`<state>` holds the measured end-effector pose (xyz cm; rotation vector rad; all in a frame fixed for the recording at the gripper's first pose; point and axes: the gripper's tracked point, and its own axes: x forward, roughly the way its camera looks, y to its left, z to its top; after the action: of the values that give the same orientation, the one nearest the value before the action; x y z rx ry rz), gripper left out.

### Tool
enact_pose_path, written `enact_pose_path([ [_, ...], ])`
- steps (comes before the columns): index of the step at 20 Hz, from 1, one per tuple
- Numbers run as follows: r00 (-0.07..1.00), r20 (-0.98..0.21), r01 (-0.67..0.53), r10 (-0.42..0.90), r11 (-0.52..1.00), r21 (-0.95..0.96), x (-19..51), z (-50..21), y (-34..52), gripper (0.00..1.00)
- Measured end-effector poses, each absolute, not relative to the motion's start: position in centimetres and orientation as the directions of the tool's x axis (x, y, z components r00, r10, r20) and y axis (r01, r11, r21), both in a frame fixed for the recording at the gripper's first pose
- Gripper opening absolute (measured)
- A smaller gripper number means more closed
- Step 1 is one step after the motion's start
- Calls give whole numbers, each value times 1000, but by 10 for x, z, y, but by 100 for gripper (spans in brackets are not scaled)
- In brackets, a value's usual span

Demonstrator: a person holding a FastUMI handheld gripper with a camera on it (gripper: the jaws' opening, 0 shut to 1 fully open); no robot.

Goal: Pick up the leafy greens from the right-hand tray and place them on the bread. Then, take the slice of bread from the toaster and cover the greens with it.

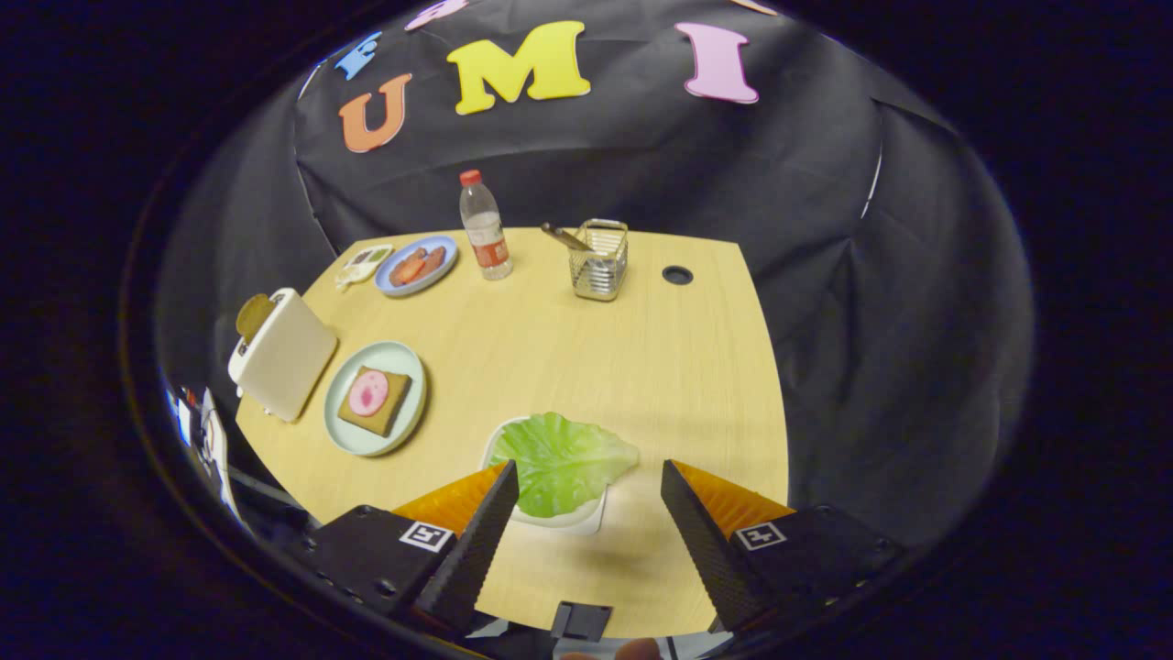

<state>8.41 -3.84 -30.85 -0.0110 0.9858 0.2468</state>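
Jaws spread wide, gripping nothing; we're hovering the gripper (586,477) over the table (641,367) with the greens (559,461) just ahead, between the fingers. We're counting one greens leaf, crinkled and light green, spilling over its white tray (586,522); two plates; one toaster (284,353) with one slice poking up; one bread (376,401) with a pink round on the near plate (408,362); one bottle (484,225); one wire basket (600,261).
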Motion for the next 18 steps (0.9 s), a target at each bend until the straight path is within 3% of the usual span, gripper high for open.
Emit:
enact_pose_path([
  [7, 407, -889, -219, 209, 967, 127, 115, -404, -42, 97],
  [14, 338, -913, -207, 230, 964, 166, 126, -438, -43, 95],
  [15, 331, -915, -208, 230, 964, 167, 125, -442, -40, 93],
  [18, 332, -915, -231, 231, 960, 158, 127, -441, -35, 73],
])
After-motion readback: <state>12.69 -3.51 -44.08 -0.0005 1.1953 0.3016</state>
